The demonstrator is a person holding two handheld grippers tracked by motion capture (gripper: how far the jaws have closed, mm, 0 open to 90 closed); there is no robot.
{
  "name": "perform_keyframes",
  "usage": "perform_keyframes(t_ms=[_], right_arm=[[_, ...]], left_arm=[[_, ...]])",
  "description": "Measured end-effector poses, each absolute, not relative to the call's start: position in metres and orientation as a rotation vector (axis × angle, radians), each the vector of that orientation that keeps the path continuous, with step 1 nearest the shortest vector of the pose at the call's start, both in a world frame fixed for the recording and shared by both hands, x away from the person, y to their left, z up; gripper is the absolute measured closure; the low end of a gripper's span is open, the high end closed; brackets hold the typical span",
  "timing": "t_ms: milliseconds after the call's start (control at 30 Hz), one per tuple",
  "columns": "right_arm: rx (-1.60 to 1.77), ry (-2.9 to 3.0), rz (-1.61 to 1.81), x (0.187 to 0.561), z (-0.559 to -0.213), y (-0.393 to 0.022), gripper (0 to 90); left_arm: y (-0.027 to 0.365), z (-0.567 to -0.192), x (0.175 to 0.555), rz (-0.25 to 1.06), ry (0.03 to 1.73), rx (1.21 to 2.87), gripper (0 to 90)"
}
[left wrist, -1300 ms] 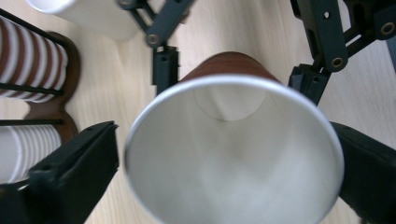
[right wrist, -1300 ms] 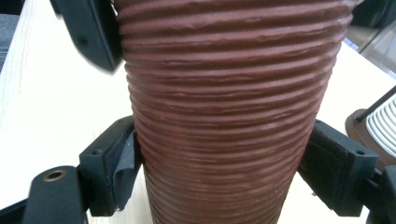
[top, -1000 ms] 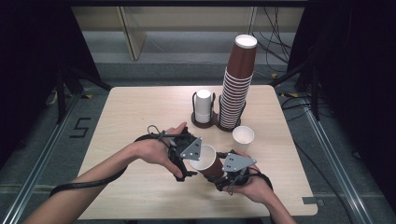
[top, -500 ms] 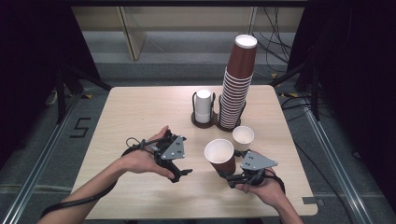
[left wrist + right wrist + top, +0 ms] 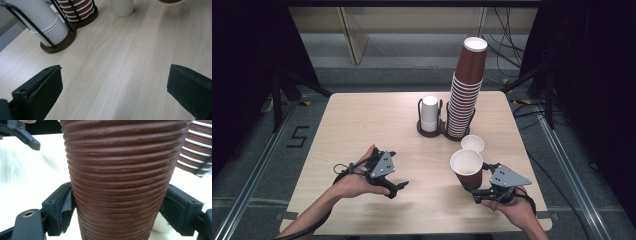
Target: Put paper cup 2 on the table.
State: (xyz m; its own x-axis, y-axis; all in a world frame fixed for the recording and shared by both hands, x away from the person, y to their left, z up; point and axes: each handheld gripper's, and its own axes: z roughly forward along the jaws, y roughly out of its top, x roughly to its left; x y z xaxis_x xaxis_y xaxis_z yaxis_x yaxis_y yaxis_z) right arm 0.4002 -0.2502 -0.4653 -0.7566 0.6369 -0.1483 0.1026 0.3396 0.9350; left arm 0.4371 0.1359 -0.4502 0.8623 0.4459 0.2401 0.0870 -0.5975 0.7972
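Brown cup (image 5: 467, 170) is sitting upright between the jaws of the right hand-held gripper (image 5: 475, 191), near the right front part of the tabletop (image 5: 362, 125). The right hand (image 5: 512, 210) is holding that gripper low over the wood, and its pads are pressing on both sides of the cup's ridged wall (image 5: 117, 182). The cup is open at the top and white inside. Just beyond it, a small white cup (image 5: 472, 144) is standing on the tabletop. Farther back, a tall stack of brown cups (image 5: 466, 90) is standing in a dark wire holder (image 5: 435, 131), and a short stack of white cups (image 5: 429, 113) is sitting in the holder's left ring, just beside the tall stack. The left hand-held gripper (image 5: 398, 186) is resting low over the near left part of the tabletop, well apart from the brown cup. The left hand (image 5: 354, 182) is gripping it. Its jaws are standing wide, with bare wood between them. In the left gripper view, the white stack (image 5: 47, 22) and the base of the brown stack (image 5: 77, 10) are showing far off, past the jaws.
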Motion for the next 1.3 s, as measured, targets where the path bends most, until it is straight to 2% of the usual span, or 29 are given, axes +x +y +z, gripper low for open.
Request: perform_keyframes(t_ms=[267,767,967,1300], right_arm=[[0.71,2.061,1.427,0.398,-0.464,-0.271,19.2],[0.935,1.889,1.375,0.402,-0.467,-0.316,19.0],[1.034,1.793,1.345,0.42,-0.467,-0.325,18.8],[1.18,1.698,1.298,0.451,-0.479,-0.314,18.6]], left_arm=[[0.144,-0.463,0.434,0.555,0.47,2.11,0.0],[0.146,-0.475,0.436,0.563,0.53,2.076,0.0],[0.149,-0.48,0.434,0.57,0.563,2.062,0.0],[0.152,-0.481,0.434,0.577,0.604,2.016,0.0]])
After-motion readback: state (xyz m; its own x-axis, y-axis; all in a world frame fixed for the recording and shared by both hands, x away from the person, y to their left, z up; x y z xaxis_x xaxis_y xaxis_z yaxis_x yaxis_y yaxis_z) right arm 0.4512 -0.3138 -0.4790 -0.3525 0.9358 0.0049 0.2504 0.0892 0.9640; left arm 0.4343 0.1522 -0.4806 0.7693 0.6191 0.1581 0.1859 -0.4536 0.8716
